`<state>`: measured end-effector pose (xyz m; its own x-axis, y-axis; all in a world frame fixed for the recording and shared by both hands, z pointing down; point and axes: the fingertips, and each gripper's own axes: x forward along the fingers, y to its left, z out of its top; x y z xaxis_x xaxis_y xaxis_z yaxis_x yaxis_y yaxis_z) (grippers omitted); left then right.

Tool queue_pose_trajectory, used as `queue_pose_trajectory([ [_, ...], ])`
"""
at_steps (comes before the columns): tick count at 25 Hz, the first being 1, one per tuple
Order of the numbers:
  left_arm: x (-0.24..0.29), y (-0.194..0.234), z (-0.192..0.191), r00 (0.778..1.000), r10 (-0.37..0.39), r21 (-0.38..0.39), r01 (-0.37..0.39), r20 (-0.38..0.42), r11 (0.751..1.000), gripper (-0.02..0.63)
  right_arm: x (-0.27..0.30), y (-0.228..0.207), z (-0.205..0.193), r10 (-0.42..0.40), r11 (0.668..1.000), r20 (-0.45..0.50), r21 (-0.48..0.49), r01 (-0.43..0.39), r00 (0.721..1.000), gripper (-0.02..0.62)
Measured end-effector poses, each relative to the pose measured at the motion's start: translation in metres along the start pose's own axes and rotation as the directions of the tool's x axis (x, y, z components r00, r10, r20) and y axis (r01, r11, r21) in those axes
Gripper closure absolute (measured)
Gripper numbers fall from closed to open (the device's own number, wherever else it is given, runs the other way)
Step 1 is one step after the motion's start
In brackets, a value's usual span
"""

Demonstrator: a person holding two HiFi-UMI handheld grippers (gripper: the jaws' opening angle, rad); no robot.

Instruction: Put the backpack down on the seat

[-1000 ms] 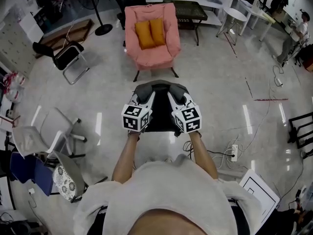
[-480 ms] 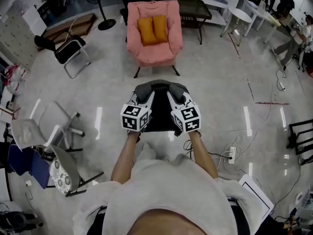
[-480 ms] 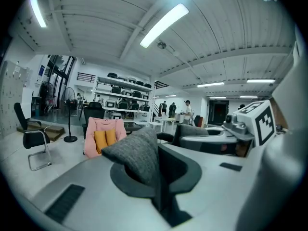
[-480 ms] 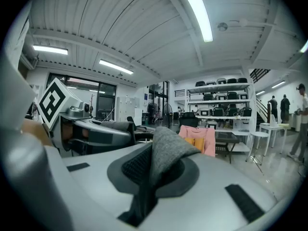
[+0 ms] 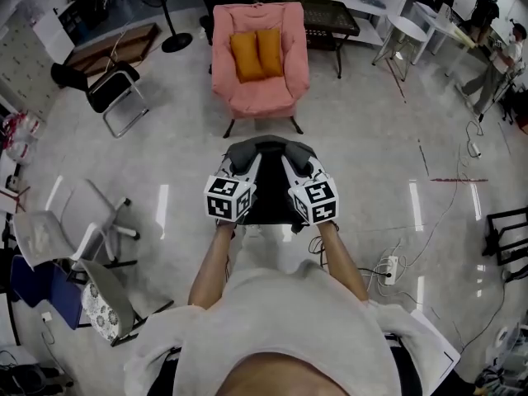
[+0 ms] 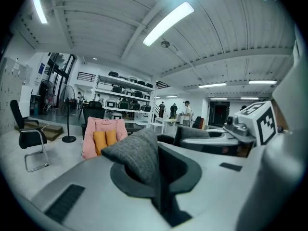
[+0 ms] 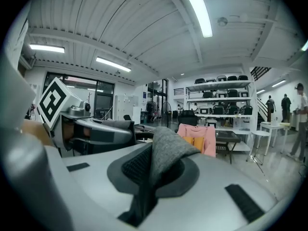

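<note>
I hold a dark backpack in front of my body, above the floor. My left gripper is shut on its grey shoulder strap, which bunches up between the jaws in the left gripper view. My right gripper is shut on the other grey strap. The two grippers sit side by side, close together. A pink armchair with two orange cushions stands straight ahead, a step or two away. It also shows past the straps as the armchair and the armchair.
A black folding chair stands at the left. Tipped chairs lie at the near left. A power strip with cables lies on the floor at the right. A dark low table and a white table stand behind the armchair.
Floor items at the left and right have slid slightly toward me in the head view. Both grippers keep the same hold on the straps.
</note>
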<state>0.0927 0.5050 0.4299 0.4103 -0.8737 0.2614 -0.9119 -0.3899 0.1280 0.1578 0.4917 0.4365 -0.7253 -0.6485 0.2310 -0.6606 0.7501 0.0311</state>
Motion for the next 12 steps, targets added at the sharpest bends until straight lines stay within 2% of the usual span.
queue_pose_trajectory([
  [12,0.105,0.110,0.039,0.999,-0.051,-0.040,0.052,0.004,0.998,0.577,0.134,-0.070,0.029,-0.044,0.999,-0.032,0.001,0.044,0.999,0.569],
])
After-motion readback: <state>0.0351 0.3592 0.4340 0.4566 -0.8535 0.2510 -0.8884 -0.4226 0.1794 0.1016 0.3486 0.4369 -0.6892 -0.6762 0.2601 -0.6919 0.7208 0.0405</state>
